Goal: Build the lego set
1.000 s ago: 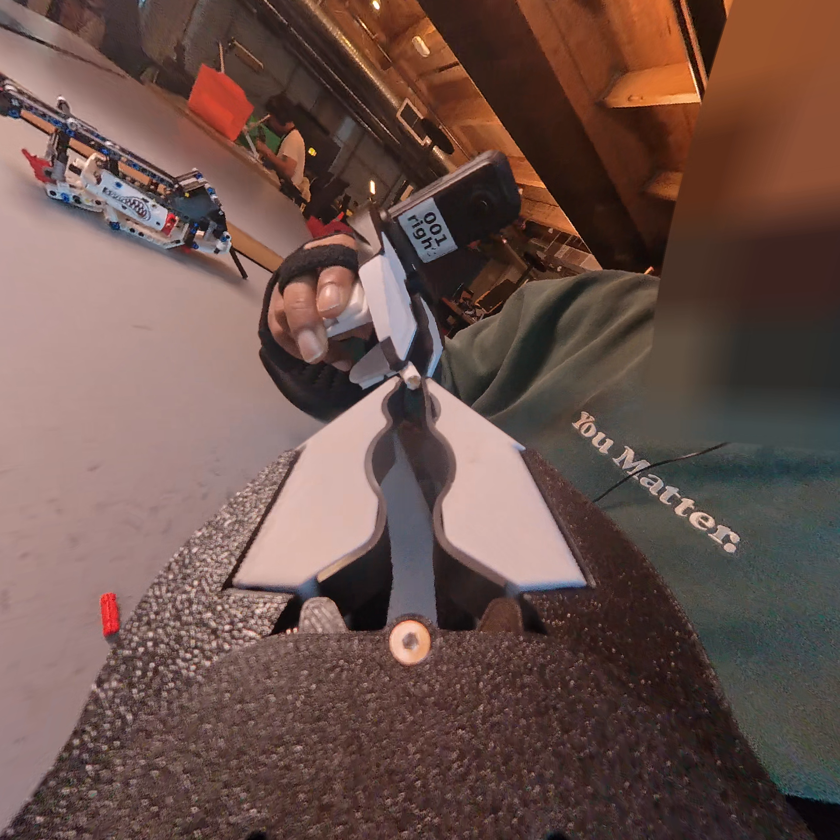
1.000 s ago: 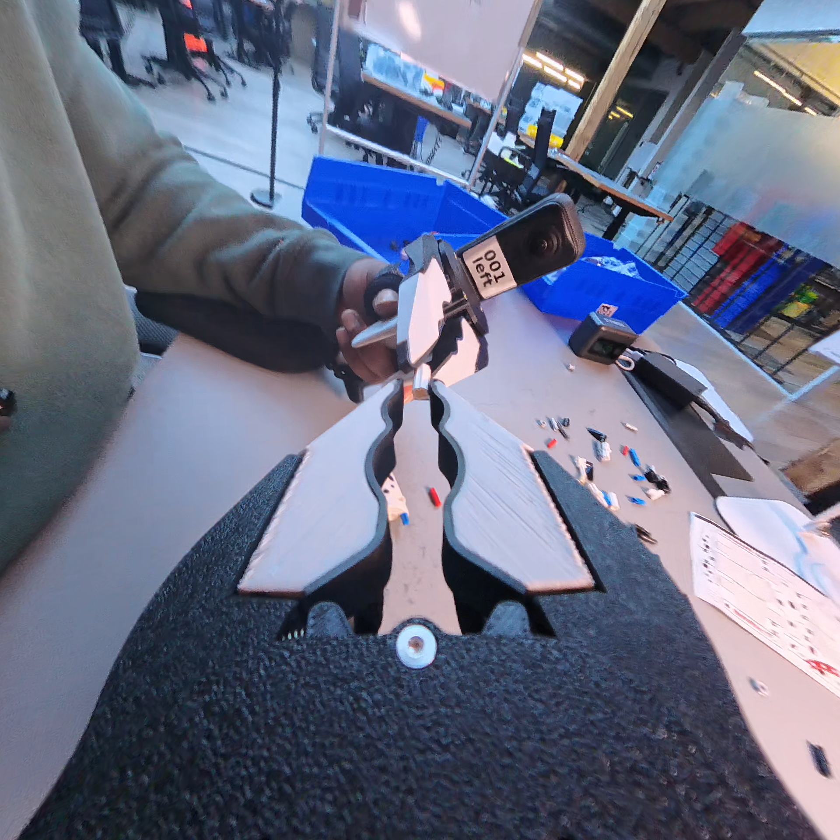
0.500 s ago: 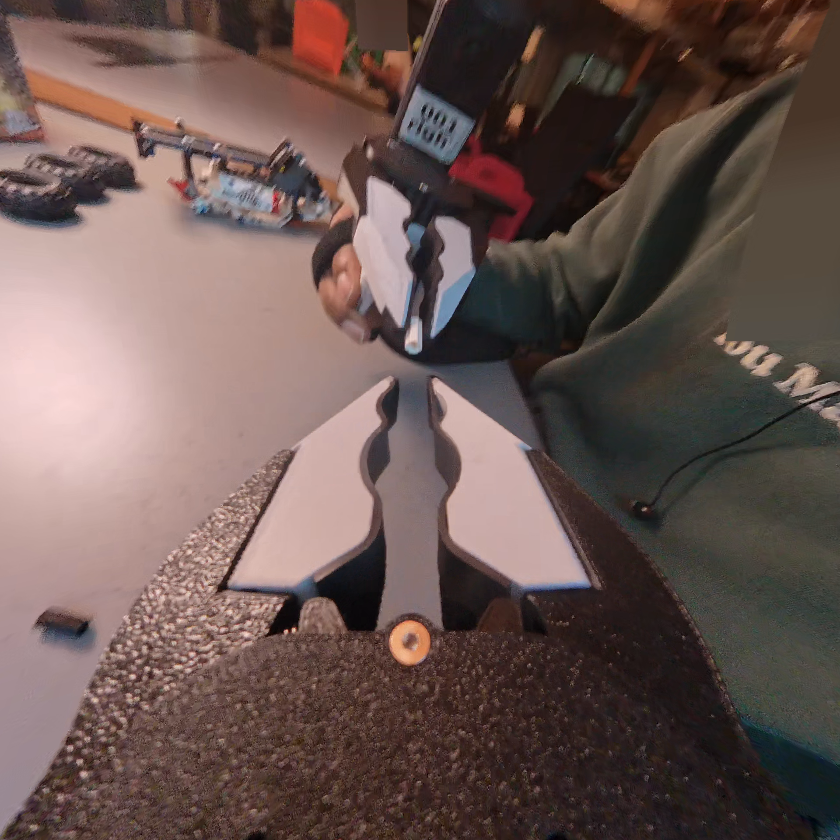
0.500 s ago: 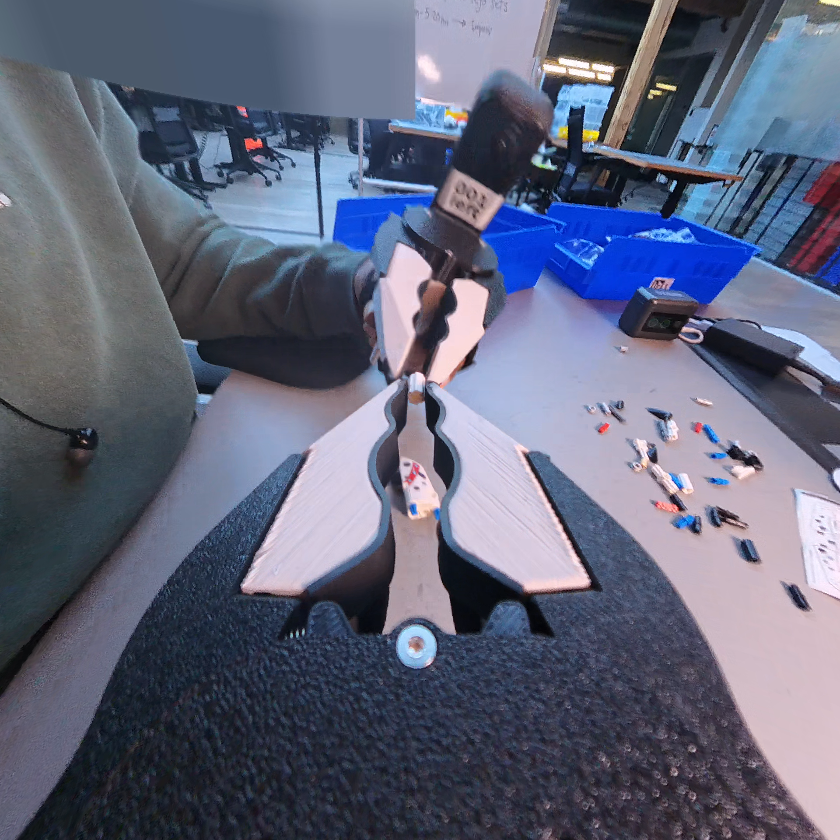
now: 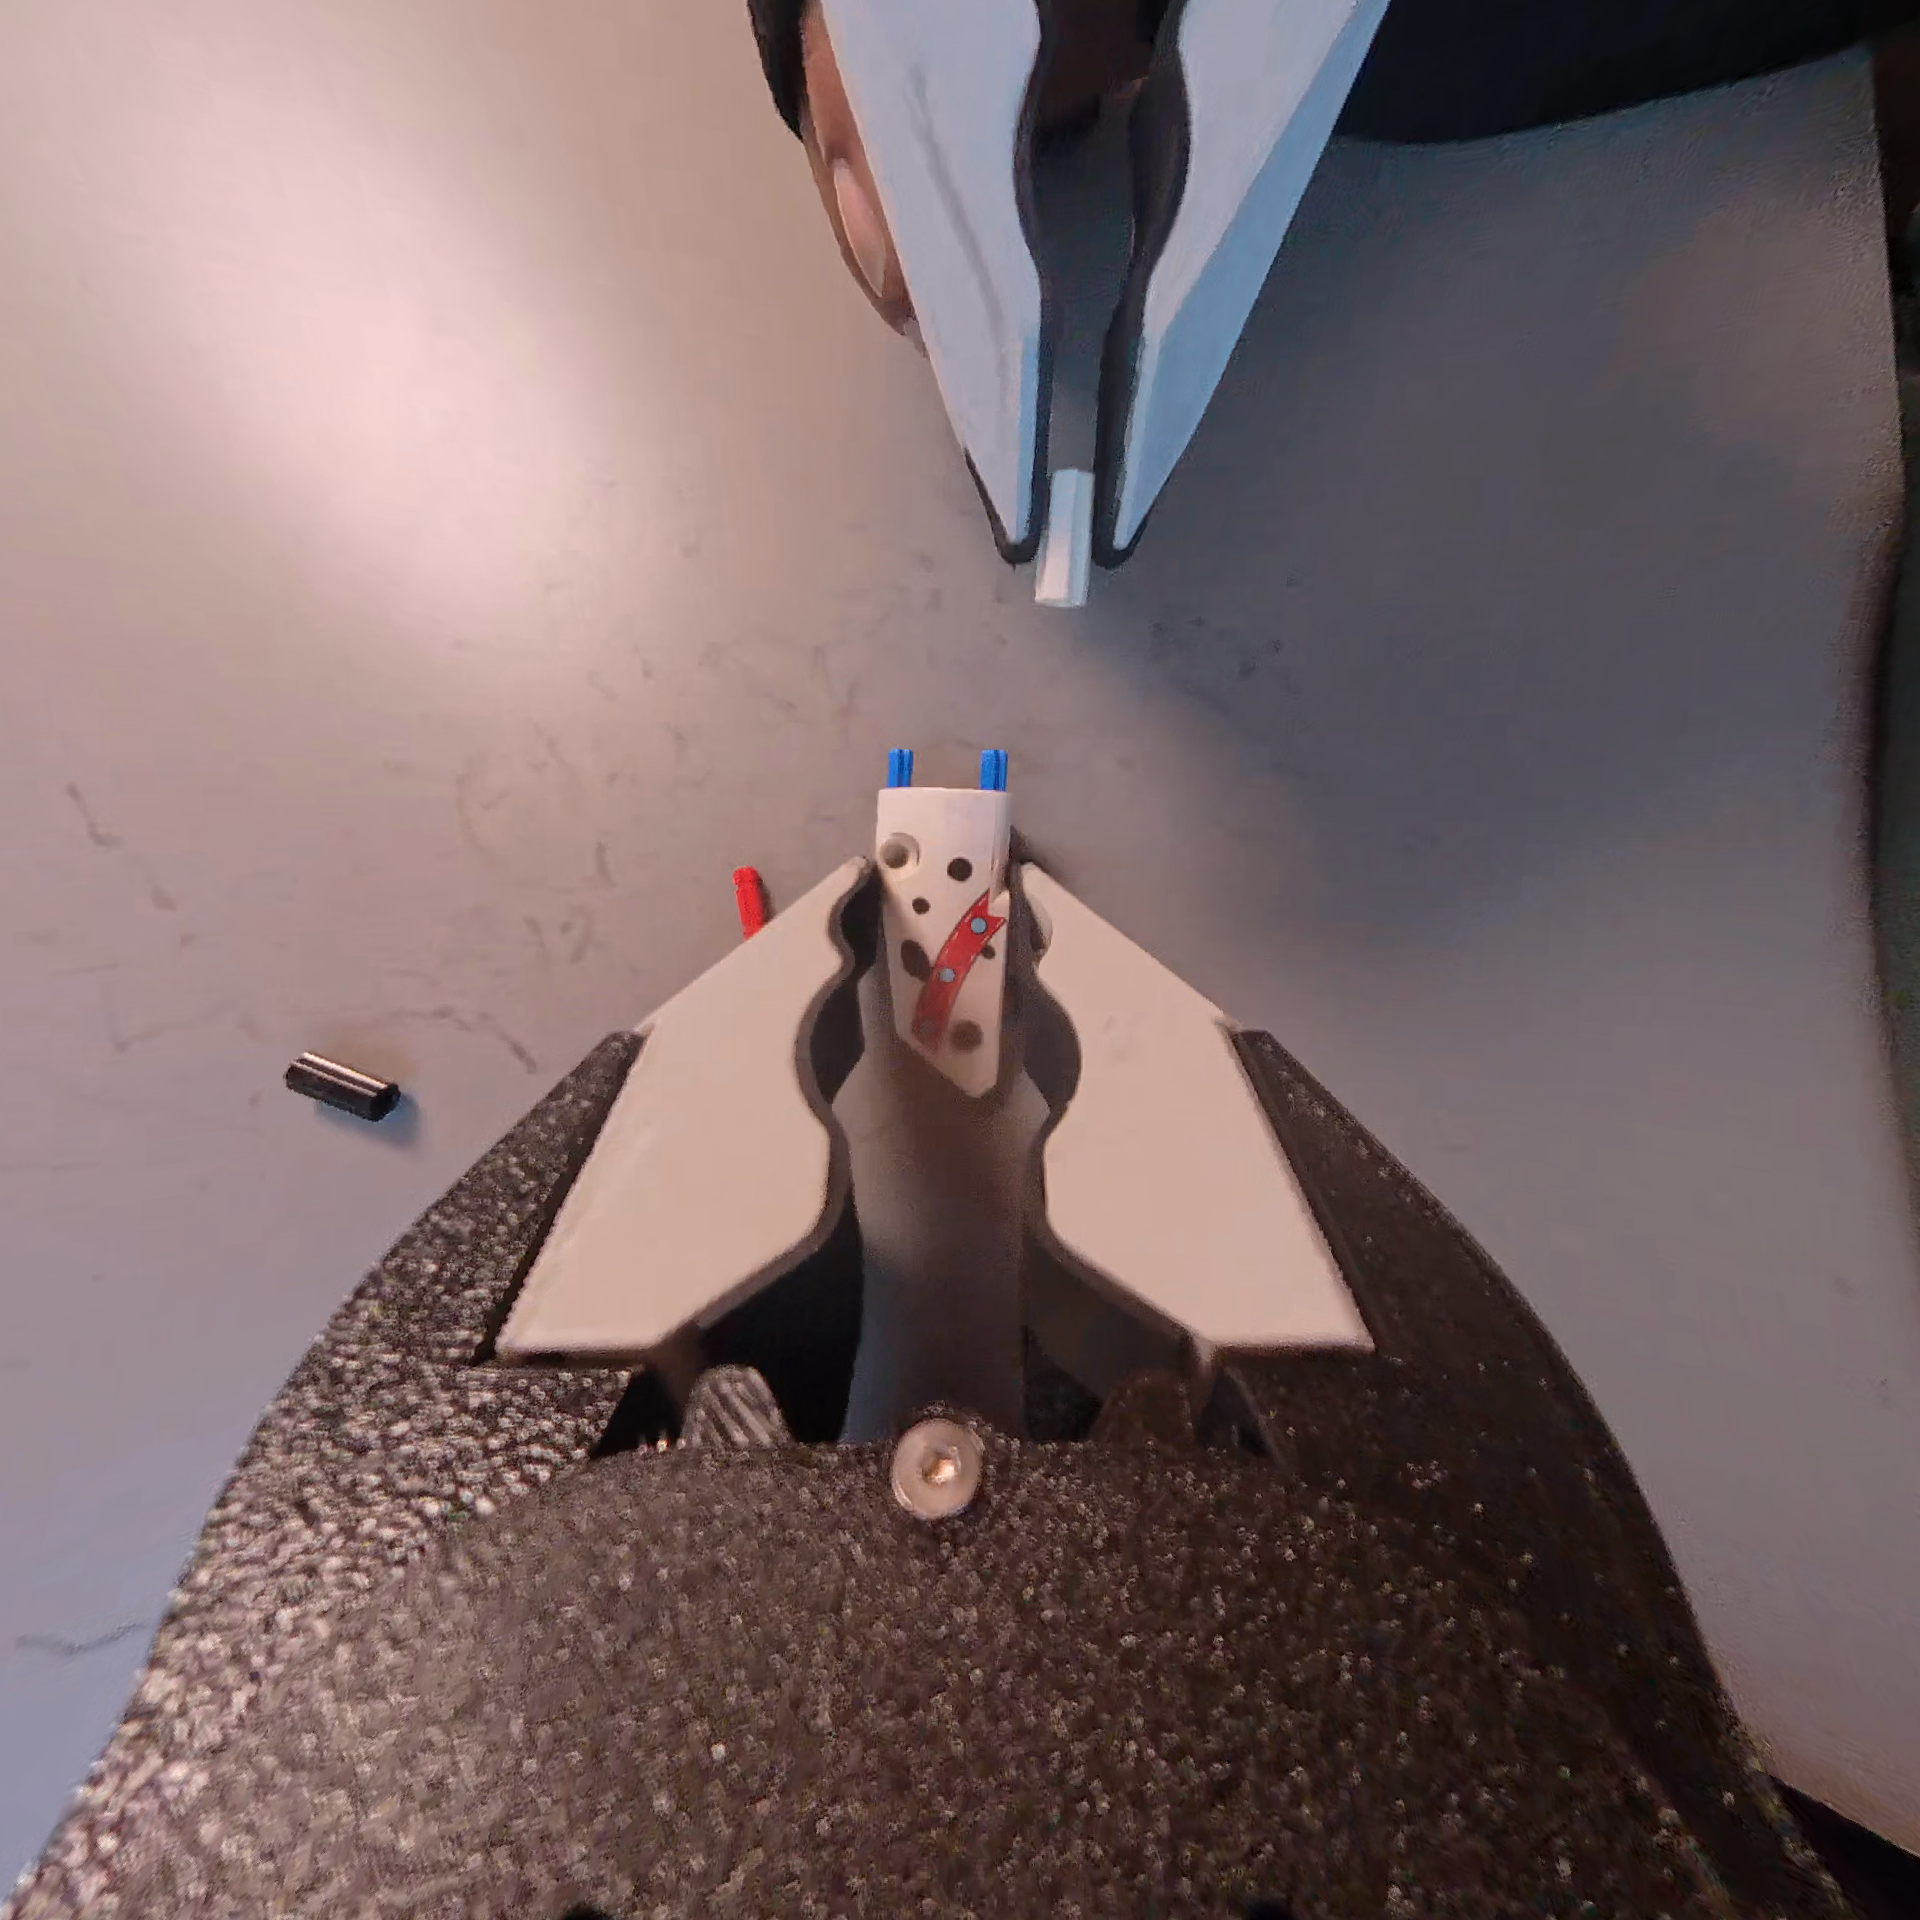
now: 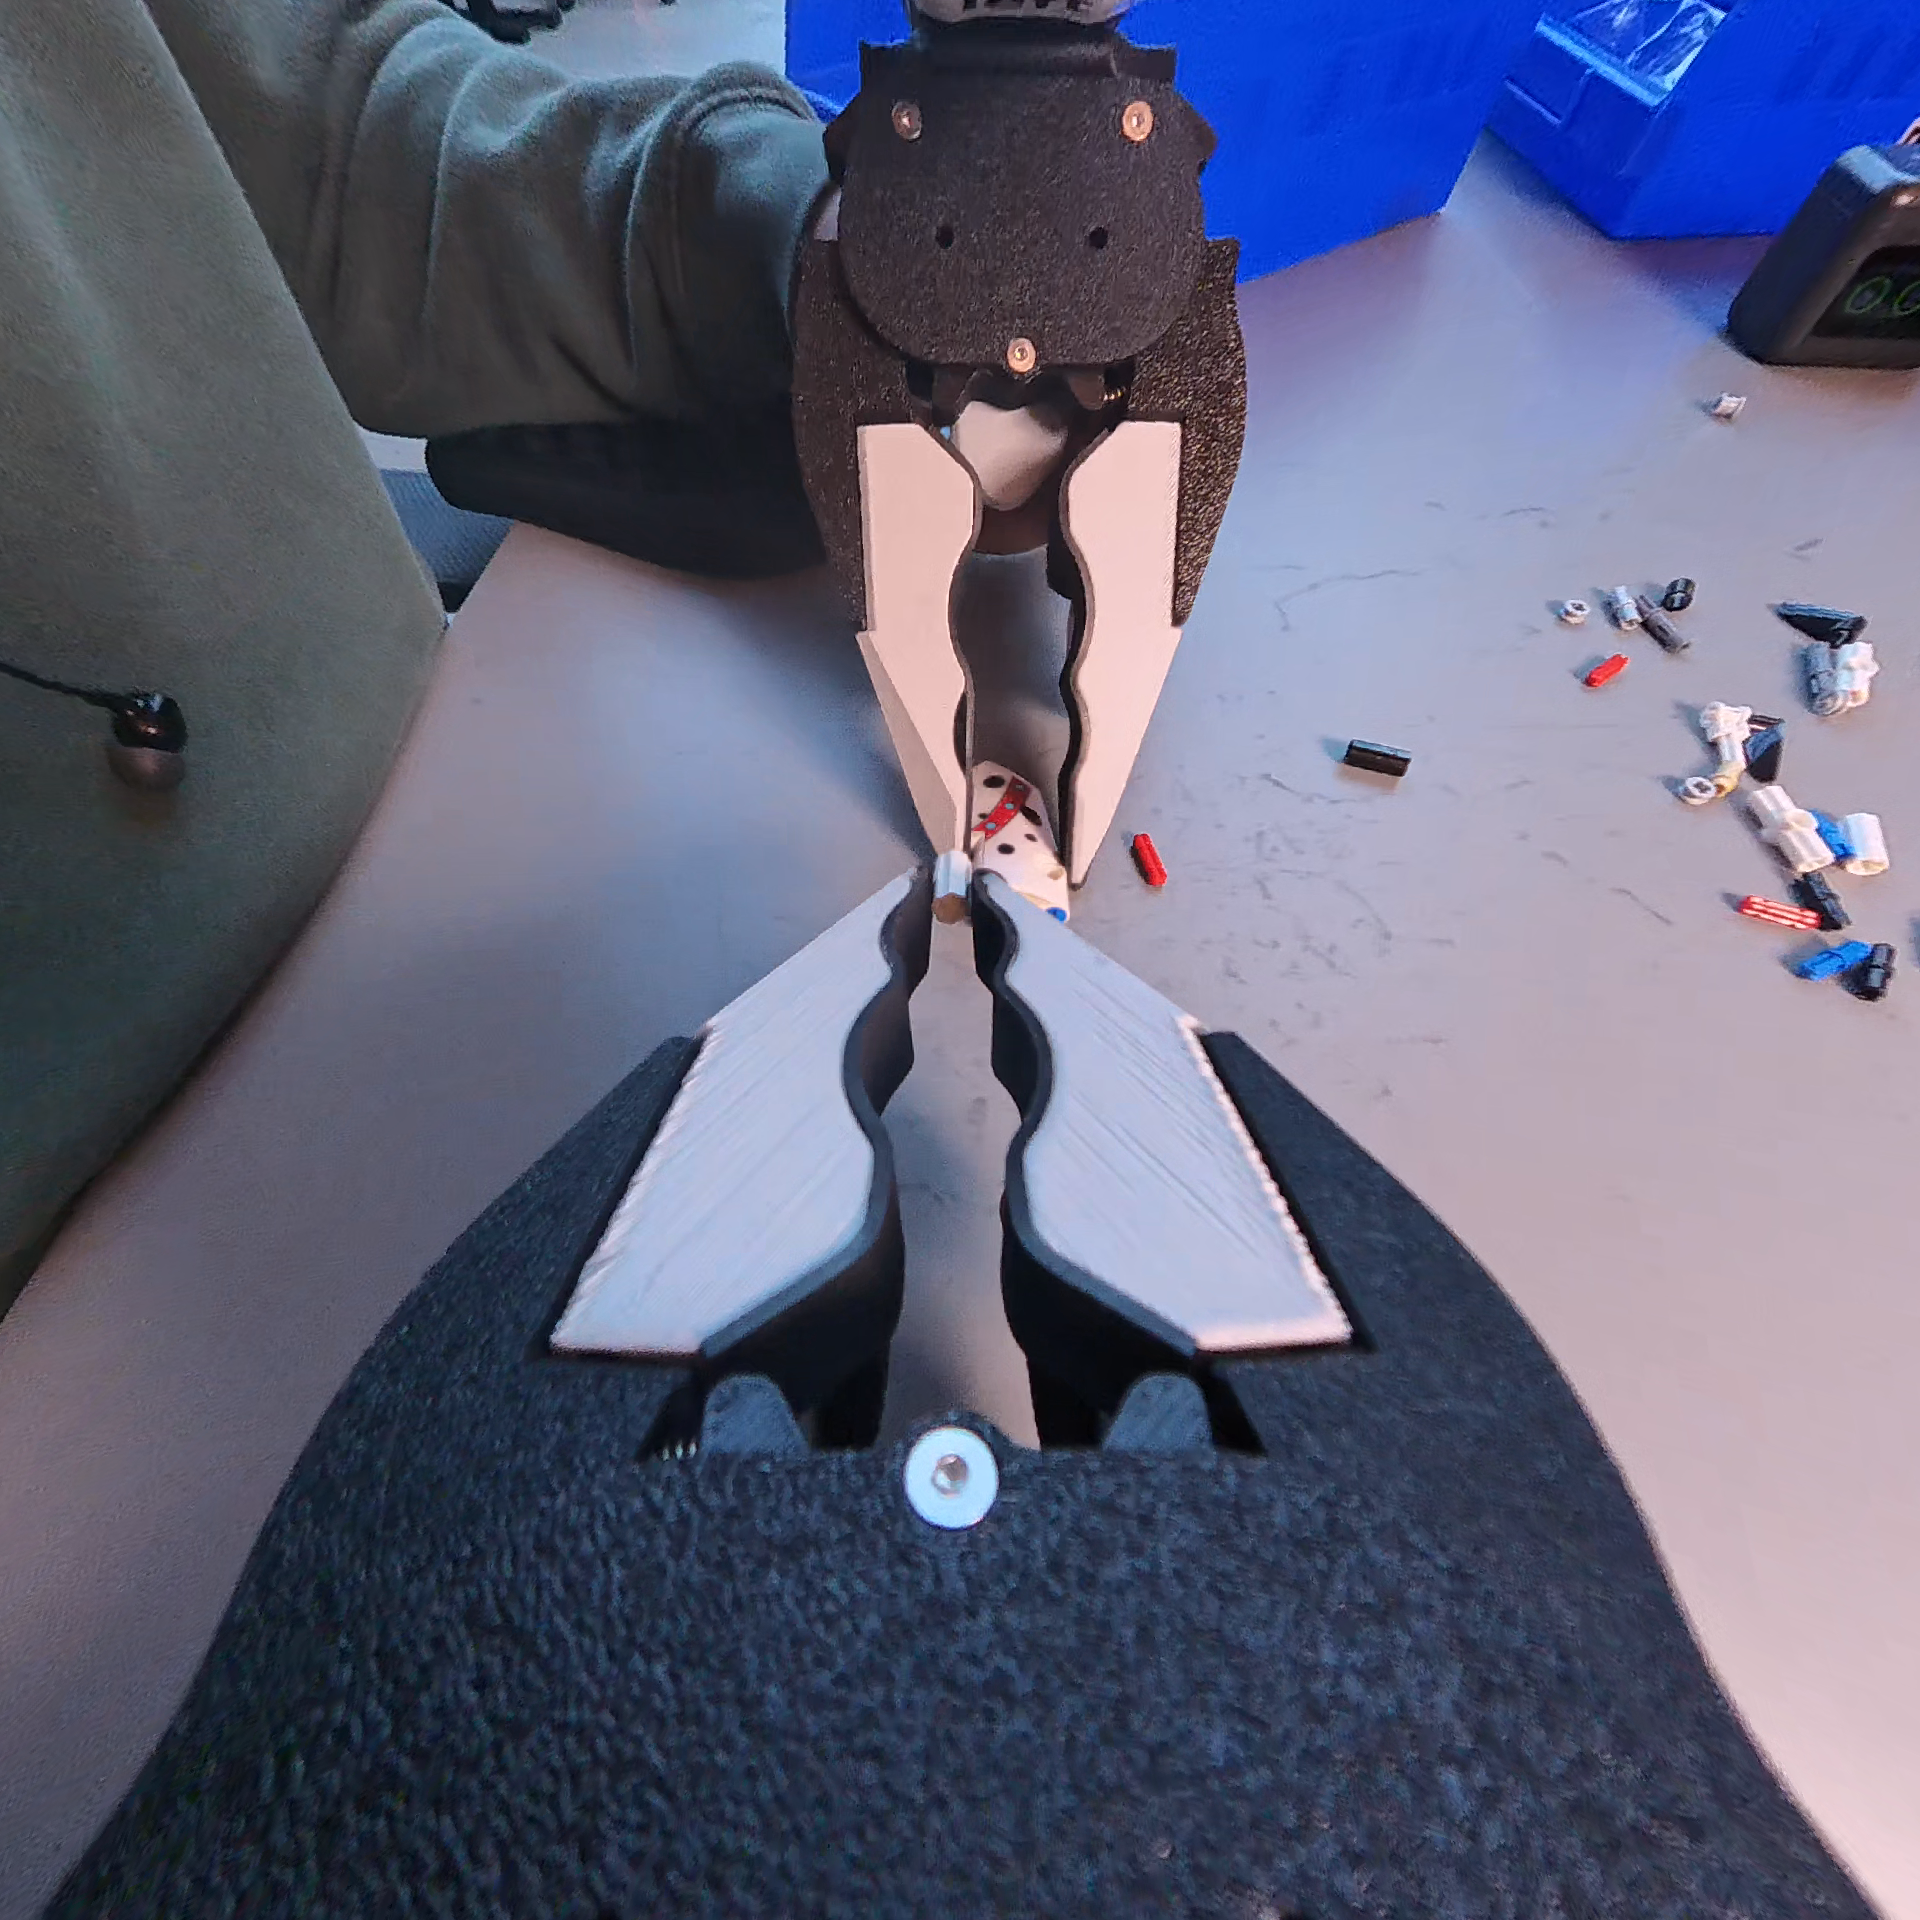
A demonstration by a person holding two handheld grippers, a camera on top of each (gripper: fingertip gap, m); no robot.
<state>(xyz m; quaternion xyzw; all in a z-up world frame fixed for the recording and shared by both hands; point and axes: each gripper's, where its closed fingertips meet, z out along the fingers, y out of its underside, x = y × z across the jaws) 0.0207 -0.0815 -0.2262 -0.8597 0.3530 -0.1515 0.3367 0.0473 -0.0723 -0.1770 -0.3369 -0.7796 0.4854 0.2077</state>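
**Small peg, small margin**

My left gripper (image 5: 940,883) is narrowed around the white panel (image 5: 948,940), which lies on the table (image 5: 416,416); I can't tell whether the tips already press its sides. Two blue pins (image 5: 899,767) stick out of its far end. My right gripper (image 6: 951,883) pinches a short white peg (image 6: 949,878) at the very tips, just beside that end.

The peg is held by little more than its end, so I judge a slight misalignment could twist it out or flick it across the table. If my left grip is only loose, the panel may skid when pushed.

The red pin (image 5: 746,894) is partly hidden behind my left finger. The panel's underside and the blue pins' seating are out of sight. The loose parts (image 6: 1808,831) to the right are too small to sort.
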